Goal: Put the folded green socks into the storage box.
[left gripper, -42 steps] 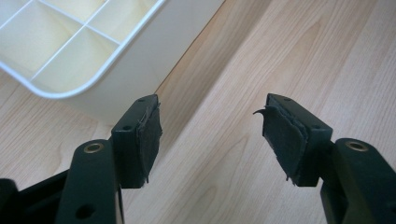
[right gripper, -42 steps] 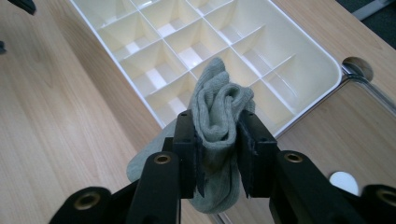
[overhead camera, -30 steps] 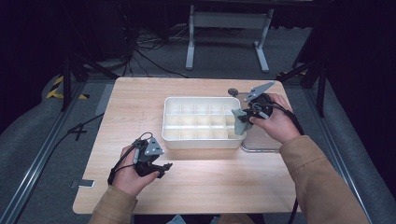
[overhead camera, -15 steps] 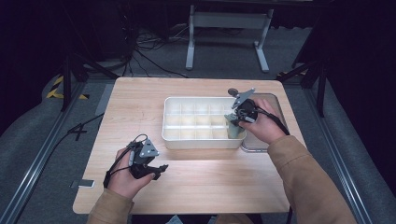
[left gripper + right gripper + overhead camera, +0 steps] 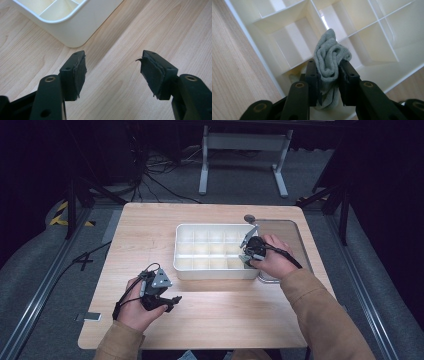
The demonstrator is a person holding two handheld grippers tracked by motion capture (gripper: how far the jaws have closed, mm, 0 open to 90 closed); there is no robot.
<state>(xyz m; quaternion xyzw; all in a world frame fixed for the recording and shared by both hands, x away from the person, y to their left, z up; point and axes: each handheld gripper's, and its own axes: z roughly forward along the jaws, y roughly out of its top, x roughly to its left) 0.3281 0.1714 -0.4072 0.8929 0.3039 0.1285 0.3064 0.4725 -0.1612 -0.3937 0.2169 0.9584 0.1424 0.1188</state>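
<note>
Over the right end of the white tray (image 5: 215, 270), the right gripper (image 5: 248, 254) has dropped from above the rim to the compartments, jaws clamped on a rolled grey sock (image 5: 329, 57). I judge the sock is about to be set into 1 compartment. Near the table's front-left, the left gripper (image 5: 170, 301) rests level, jaws apart and empty.
</note>
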